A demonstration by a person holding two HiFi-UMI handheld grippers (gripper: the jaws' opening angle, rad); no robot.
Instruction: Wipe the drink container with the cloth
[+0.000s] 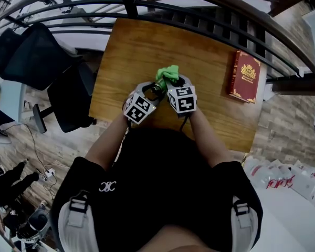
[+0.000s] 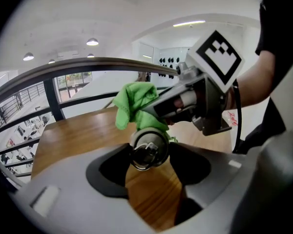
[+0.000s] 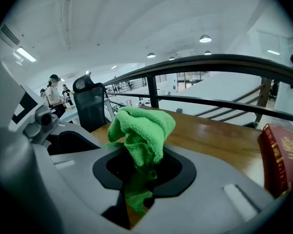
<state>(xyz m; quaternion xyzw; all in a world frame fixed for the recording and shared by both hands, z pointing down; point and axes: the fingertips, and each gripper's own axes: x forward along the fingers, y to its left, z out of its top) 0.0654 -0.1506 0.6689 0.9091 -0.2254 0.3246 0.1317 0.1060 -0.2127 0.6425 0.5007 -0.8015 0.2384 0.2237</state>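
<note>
Seen end-on in the left gripper view, a small metal-topped drink container sits between the jaws of my left gripper, which is shut on it. My right gripper is shut on a bunched green cloth. The cloth lies against the far side of the container. In the head view both grippers meet over the wooden table, left gripper and right gripper side by side. The cloth sticks out past them, and the dark container barely shows below it.
A red book lies at the table's right side, also in the right gripper view as the red book. Black office chairs stand left of the table. A dark curved railing runs behind its far edge.
</note>
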